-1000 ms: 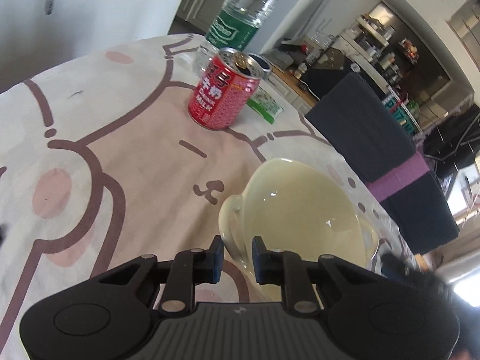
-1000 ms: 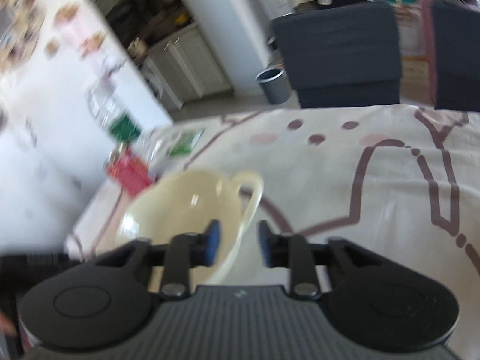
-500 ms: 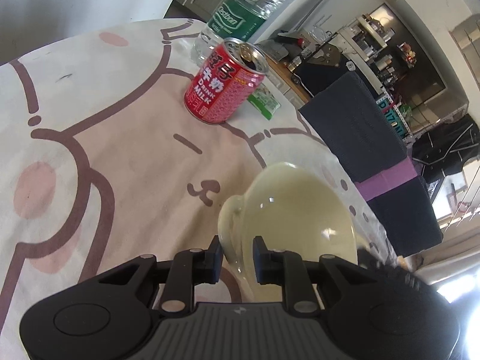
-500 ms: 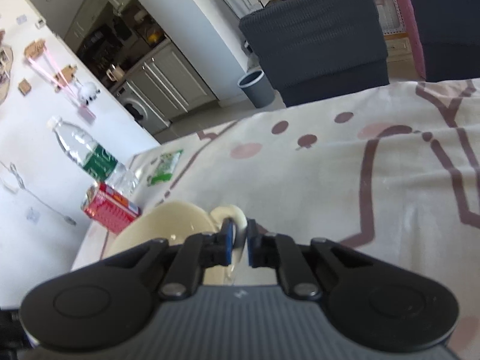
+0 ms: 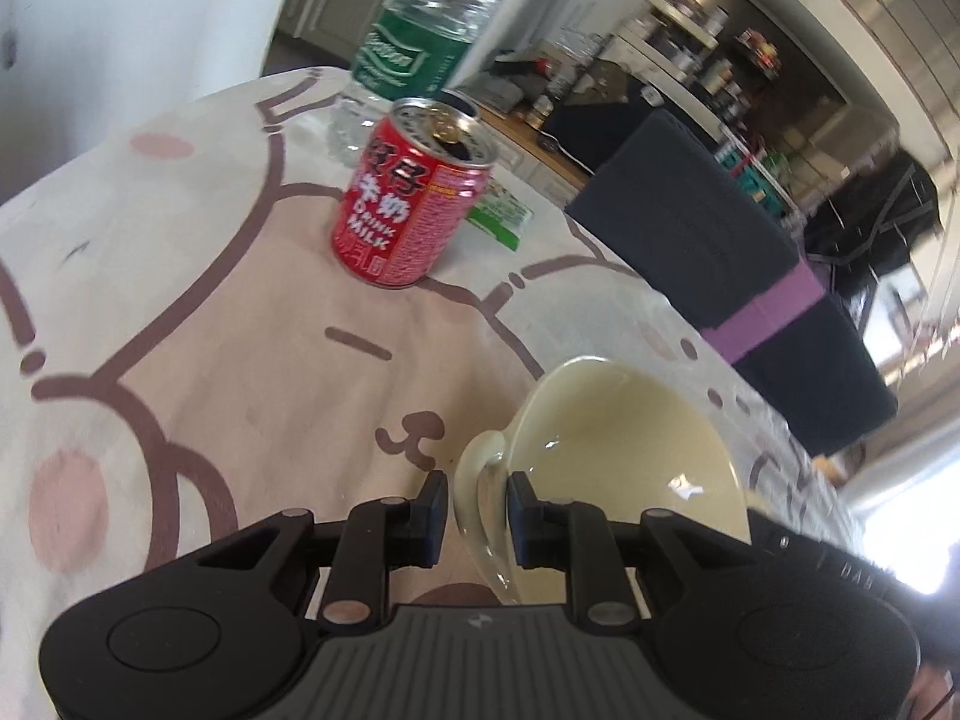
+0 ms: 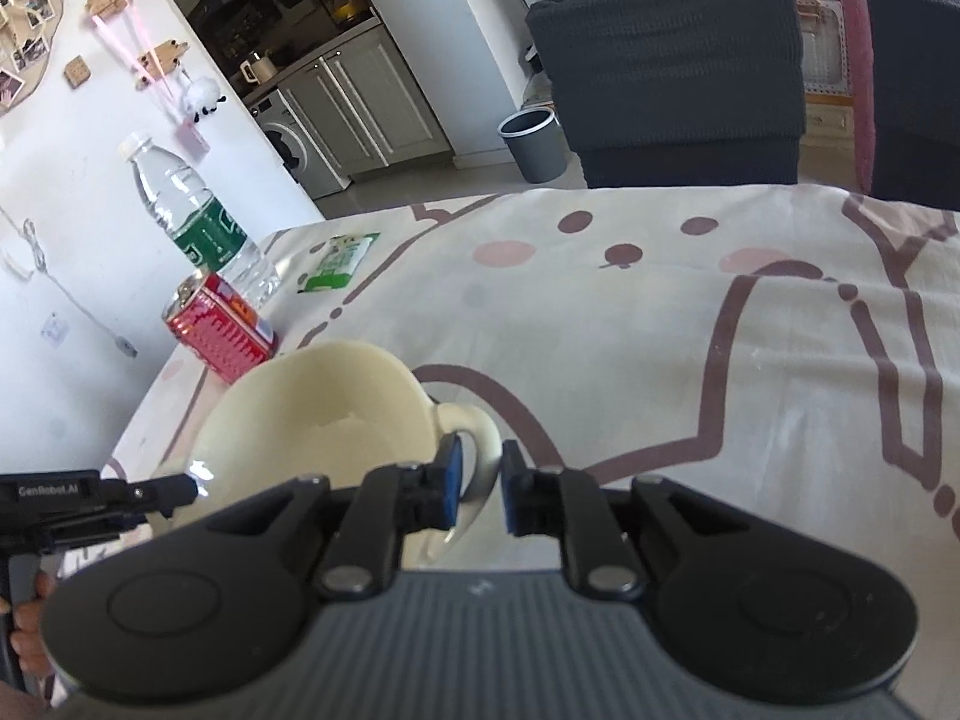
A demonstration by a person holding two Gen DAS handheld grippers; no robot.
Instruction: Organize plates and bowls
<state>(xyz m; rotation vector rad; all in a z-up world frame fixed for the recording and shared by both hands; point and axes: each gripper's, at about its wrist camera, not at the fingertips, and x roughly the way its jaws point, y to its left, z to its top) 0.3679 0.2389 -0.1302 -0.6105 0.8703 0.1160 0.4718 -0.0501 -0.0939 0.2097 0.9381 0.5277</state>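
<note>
Since a second ago the right gripper (image 6: pixel 477 489) has gone from a blurred approach to straddling a bowl handle, and the left view has drawn a little nearer the can.

Both grippers slant down at the table. The left gripper (image 5: pixel 477 507) stands narrow around the left handle (image 5: pixel 474 480) of the bowl (image 5: pixel 630 450); whether its pads press the handle cannot be told. The right gripper's jaws are opening, with the right handle (image 6: pixel 474 426) between the blue pads (image 6: pixel 451 483); the left pad looks to touch it, the right one stands just off. In the right view the left gripper reaches in from the lower left edge, a hand (image 6: pixel 30 606) cut off behind it.

The bowl's base is hidden behind the gripper bodies, so whether it rests on the cloth (image 5: pixel 210 360) or is lifted cannot be told.

One cream bowl with two handles sits at the near middle of the table. Beyond it stand one red can (image 5: pixel 408 222), one water bottle (image 5: pixel 414 54) just behind the can, and one green packet (image 6: pixel 339 261) lying flat. Past the table edge are two dark chairs (image 6: pixel 666 78) and one grey bin (image 6: pixel 534 141).
</note>
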